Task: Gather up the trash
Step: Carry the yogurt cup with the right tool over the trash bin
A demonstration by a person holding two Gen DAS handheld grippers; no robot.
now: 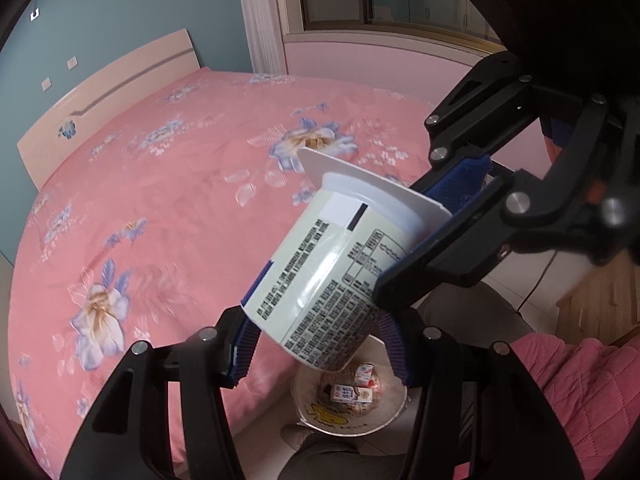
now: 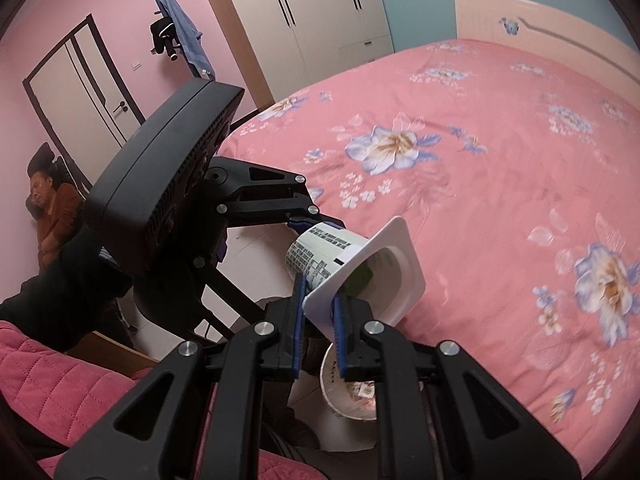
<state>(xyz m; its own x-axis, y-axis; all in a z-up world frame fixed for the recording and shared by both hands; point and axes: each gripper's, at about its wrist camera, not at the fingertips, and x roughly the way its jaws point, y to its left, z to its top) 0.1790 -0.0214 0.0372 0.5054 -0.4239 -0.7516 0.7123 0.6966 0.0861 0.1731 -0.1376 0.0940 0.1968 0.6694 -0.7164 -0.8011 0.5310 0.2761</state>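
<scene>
A white yogurt cup [image 1: 332,280] with printed label and a square rim is held in the air beside the pink bed, tilted. My left gripper [image 1: 316,344] has its blue pads on the two sides of the cup's lower body. My right gripper [image 2: 318,320] is shut on the cup's square rim [image 2: 320,304]; it also shows in the left wrist view [image 1: 448,216]. The cup's open mouth [image 2: 384,276] faces the right wrist camera, with green inside. Below the cup a round paper bowl [image 1: 352,400] holds small cartons and scraps; it also shows in the right wrist view [image 2: 352,392].
A large bed with a pink floral cover [image 1: 160,200] fills the far side. A pink quilted sleeve [image 2: 48,376] is at lower left. A wardrobe [image 2: 304,16], a door [image 2: 92,80] and a seated person [image 2: 52,212] are behind. A wooden cabinet [image 1: 600,304] stands right.
</scene>
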